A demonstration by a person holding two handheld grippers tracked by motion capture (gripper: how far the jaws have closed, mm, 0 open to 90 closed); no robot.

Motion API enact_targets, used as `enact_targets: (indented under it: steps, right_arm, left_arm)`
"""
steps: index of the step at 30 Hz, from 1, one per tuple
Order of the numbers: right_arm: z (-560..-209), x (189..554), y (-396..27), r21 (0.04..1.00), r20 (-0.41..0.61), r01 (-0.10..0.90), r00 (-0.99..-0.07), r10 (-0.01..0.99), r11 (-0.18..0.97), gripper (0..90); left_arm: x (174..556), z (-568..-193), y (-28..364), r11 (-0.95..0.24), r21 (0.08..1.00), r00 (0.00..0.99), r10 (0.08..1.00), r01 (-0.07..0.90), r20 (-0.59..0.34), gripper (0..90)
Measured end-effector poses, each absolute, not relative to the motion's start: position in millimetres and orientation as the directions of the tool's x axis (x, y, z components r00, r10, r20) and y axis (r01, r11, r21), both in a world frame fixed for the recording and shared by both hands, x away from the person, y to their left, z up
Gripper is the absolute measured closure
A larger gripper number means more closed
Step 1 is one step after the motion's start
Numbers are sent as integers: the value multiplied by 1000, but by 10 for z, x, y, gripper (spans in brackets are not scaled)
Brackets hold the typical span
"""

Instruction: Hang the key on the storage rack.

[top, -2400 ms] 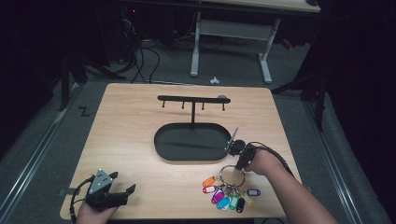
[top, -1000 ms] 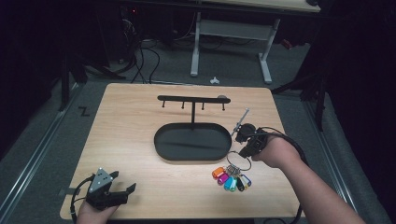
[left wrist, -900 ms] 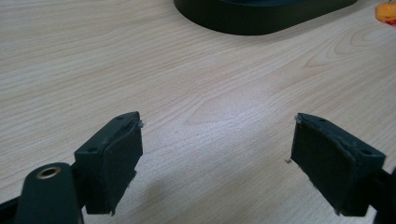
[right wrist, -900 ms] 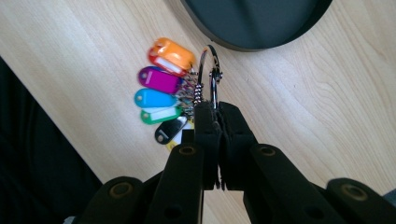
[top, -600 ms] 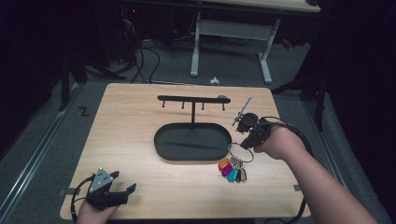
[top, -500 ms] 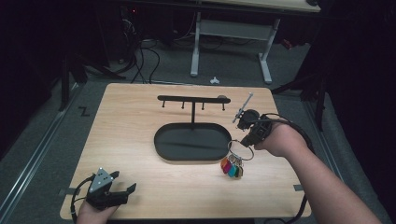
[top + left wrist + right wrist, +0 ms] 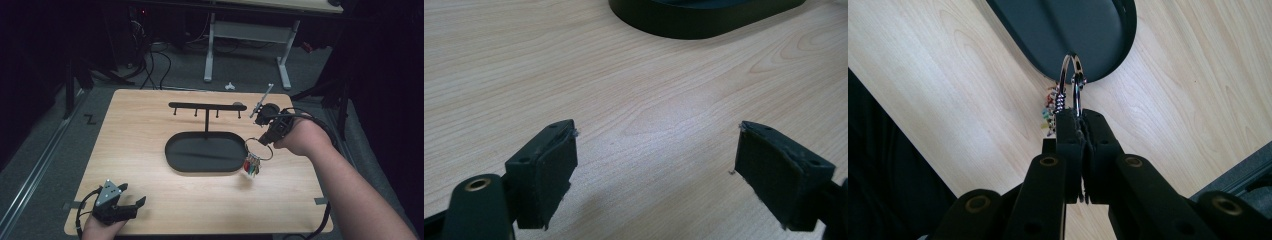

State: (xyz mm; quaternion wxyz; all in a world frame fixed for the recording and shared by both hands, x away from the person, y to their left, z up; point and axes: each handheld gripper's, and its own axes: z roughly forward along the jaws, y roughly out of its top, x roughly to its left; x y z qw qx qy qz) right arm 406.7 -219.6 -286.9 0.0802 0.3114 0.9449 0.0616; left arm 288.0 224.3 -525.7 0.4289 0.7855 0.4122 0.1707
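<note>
- The right gripper (image 7: 266, 138), held in a hand at the right side of the light wooden worktop (image 7: 145, 125), is clenched on a large silver metal key ring (image 7: 258, 148); in the right gripper view its 2 black jaws are pressed together around the ring's wire (image 7: 1071, 82).
- The ring is lifted clear of the worktop, just right of the black oval tray base (image 7: 206, 152), with a bunch of small coloured plastic key tags (image 7: 251, 165) dangling below it.
- From the middle of that base rises a thin black post carrying a horizontal black hook bar (image 7: 205, 106) with short pegs along its underside.
- The left gripper (image 7: 131, 205) sits at the near left corner of the worktop, well apart from the stand, with a grey 3-cornered plate on top.
- In the left gripper view its 2 black pads (image 7: 544, 167) stand wide apart over bare wood, grasping nothing, with the rim of the base (image 7: 704, 22) at the far edge.
</note>
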Motion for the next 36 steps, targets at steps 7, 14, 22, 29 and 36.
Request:
enact_targets:
  steps: [7, 14, 22, 29, 36]
  right_arm:
    - [-2779, 4167, -2124, 177, -127, 573, -793, 595, 801, 878]
    - [-2749, 4329, -1979, 193, -132, 561, -798, 588, 805, 877]
    - [-2777, 4485, -1899, 210, -128, 563, -794, 594, 799, 877]
    - [-2824, 4669, -1878, 227, -118, 577, -783, 610, 784, 877]
    - [-2867, 4864, -1929, 243, -113, 599, -764, 636, 763, 877]
  left_arm:
    - [2880, -5259, 2241, -294, 814, 602, 794, 501, -84, 178]
    - [2880, -5259, 2256, -291, 813, 601, 795, 504, -88, 179]
    - [2875, -5266, 2235, -299, 810, 606, 790, 505, -86, 179]
    - [2868, -5267, 2239, -302, 807, 607, 790, 507, -87, 179]
    - [2864, -5269, 2243, -299, 810, 607, 790, 504, -86, 180]
